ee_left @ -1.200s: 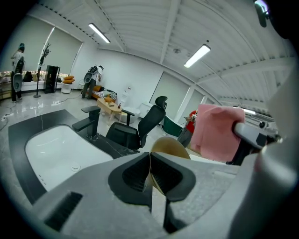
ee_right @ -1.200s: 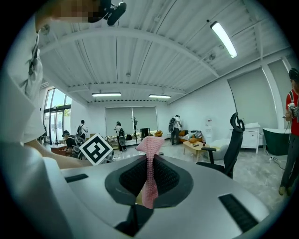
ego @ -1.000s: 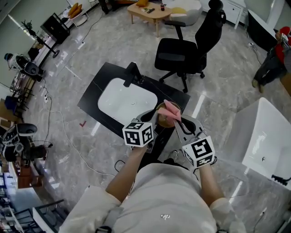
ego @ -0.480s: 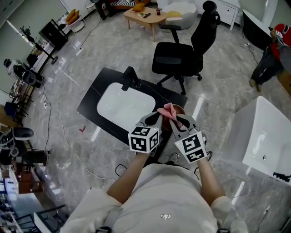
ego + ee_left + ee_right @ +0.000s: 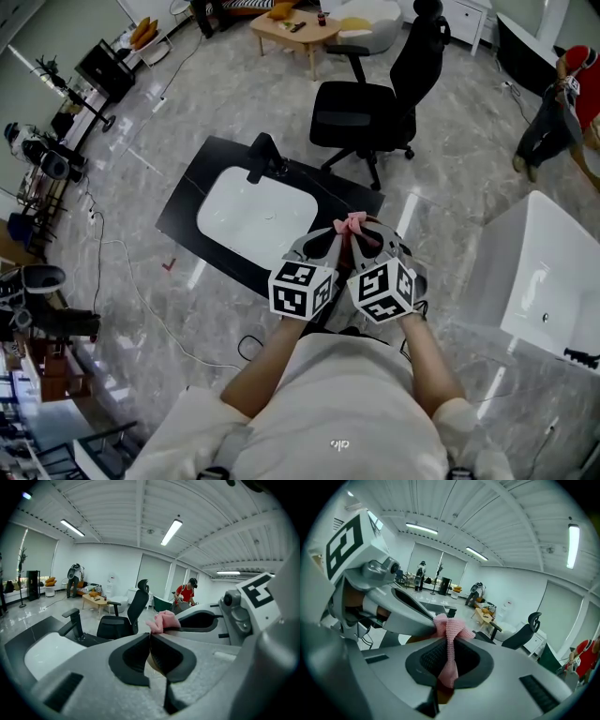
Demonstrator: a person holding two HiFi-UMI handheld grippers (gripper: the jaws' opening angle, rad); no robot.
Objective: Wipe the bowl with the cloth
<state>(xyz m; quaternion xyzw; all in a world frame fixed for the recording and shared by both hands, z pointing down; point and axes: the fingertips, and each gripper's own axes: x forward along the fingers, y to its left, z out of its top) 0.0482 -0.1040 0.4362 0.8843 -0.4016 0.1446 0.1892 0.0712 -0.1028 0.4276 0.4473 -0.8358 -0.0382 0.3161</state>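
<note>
My left gripper (image 5: 324, 240) is shut on the thin rim of a brown bowl (image 5: 153, 663); the bowl's tan wall shows just behind the jaws in the left gripper view. My right gripper (image 5: 362, 238) is shut on a pink knitted cloth (image 5: 354, 223), which bunches above its jaws (image 5: 449, 641) and presses against the left gripper (image 5: 408, 616). Both grippers are held side by side in the air over the right end of the counter. Most of the bowl is hidden by them in the head view.
A black counter (image 5: 187, 202) with a white sink (image 5: 258, 214) and black faucet (image 5: 261, 155) lies below left. A black office chair (image 5: 375, 103) stands behind it and a white bathtub (image 5: 544, 281) to the right. A person (image 5: 558, 112) is at the far right.
The two grippers have come together: the right one shifted left and rolled, carrying the pink cloth against the bowl, while the left one moved a little right and up.
</note>
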